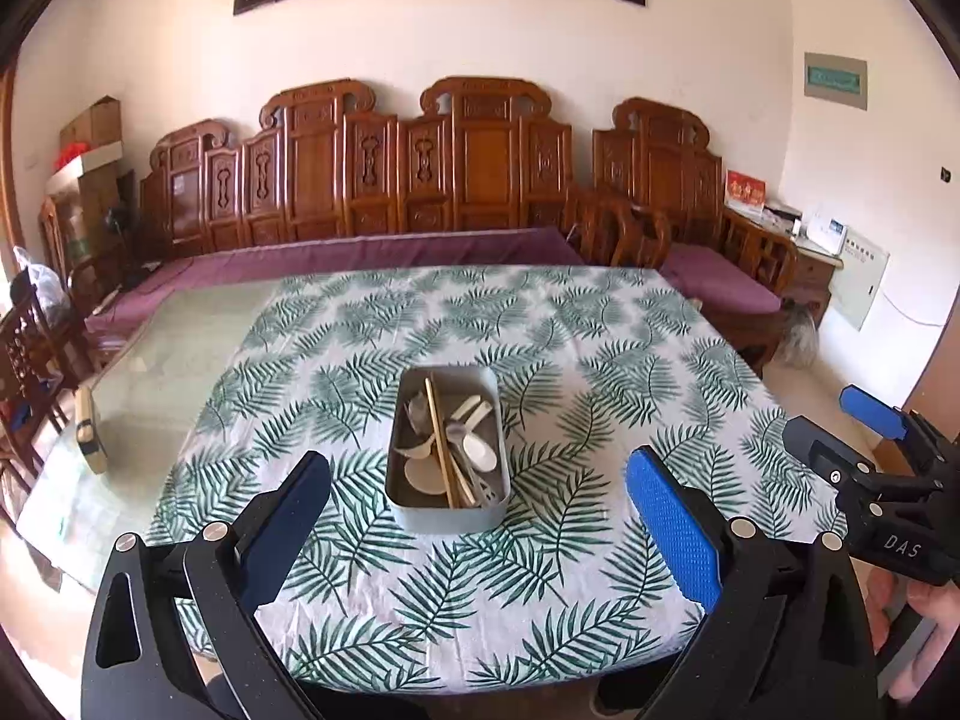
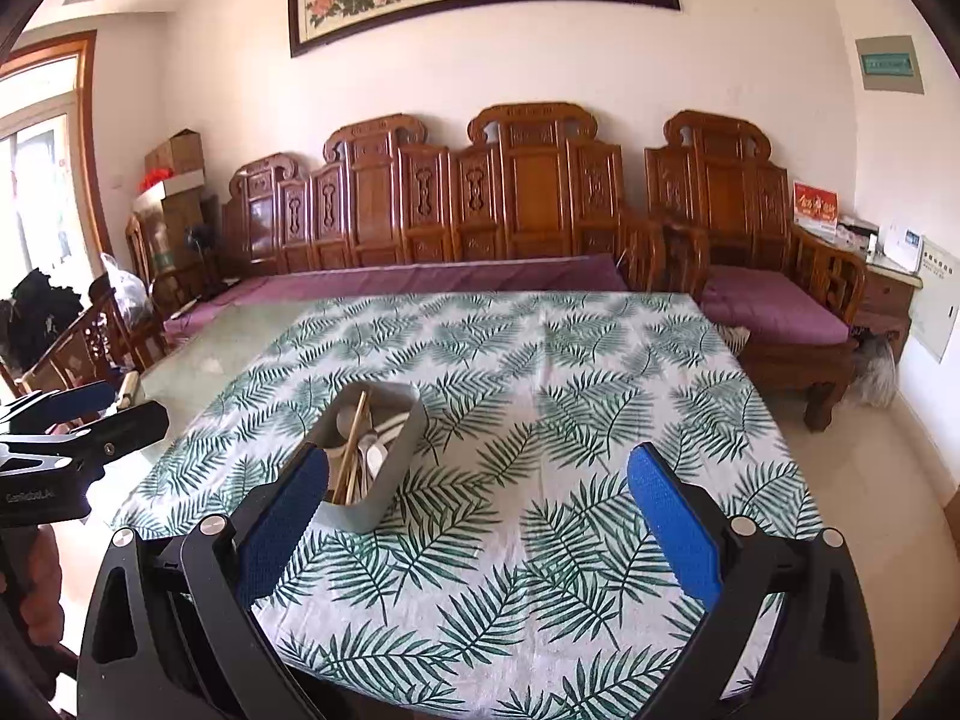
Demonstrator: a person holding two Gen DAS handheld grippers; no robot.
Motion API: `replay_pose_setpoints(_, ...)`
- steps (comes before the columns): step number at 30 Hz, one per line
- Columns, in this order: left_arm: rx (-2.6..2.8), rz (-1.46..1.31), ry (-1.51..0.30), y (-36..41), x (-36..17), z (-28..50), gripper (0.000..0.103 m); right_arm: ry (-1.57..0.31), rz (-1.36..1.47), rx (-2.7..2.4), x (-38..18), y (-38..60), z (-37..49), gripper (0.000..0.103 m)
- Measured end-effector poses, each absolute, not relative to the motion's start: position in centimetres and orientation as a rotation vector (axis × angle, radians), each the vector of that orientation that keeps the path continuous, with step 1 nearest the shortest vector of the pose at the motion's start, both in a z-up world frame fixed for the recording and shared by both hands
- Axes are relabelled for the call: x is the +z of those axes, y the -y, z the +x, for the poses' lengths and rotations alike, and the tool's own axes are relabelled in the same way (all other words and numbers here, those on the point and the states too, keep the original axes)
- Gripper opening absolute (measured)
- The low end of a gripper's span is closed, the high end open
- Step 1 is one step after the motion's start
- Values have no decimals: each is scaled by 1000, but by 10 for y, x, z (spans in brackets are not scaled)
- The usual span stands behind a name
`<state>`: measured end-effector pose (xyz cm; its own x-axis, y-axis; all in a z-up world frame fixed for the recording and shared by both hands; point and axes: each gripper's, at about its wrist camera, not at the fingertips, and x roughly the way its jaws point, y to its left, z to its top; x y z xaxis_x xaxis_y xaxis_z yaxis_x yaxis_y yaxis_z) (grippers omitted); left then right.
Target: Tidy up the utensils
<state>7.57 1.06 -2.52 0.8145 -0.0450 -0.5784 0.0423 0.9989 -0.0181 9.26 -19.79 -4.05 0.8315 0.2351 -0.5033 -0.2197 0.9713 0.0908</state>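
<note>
Left tool (image 1: 477, 480): we hold it released, its two blue-padded fingers spread wide with nothing between them, raised over the near edge of the table (image 1: 150, 372).
Right tool (image 2: 477, 480): ours too stands released, fingers wide apart and empty, raised over the leaf-print cloth (image 2: 570, 396).
Bin (image 1: 447, 447): a grey, round-cornered bin sits straight ahead of the left tool, just beyond its fingertips and centred between them; from the right tool it lies ahead and to the left, partly behind that tool's left finger.
Utensils: inside the bin we see wooden chopsticks (image 1: 441, 450) lying lengthwise, with white spoons (image 1: 480, 450) heaped on both sides of them; a metal piece lies near the bin's near end, too small for us to name.
Cloth: it covers the table under both tools, while the part of the table far to the left of the left tool is bare glass.
Each other: the right tool shows at the right edge of the left wrist view, the left tool at the left edge of the right wrist view.
Sofa (image 2: 540, 210): a carved wooden sofa with purple cushions runs behind the table, well beyond both tools.
</note>
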Motion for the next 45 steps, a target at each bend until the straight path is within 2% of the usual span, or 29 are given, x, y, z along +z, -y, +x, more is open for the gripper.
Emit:
replay_pose_setpoints(20, -52, -56, -430, -7, 49, 46, 95, -357, 10, 207, 36, 208, 50, 100)
replay_pose_setpoints(45, -44, -36, -422, -6, 49, 32, 95, -319, 33, 200, 46, 215, 39, 100)
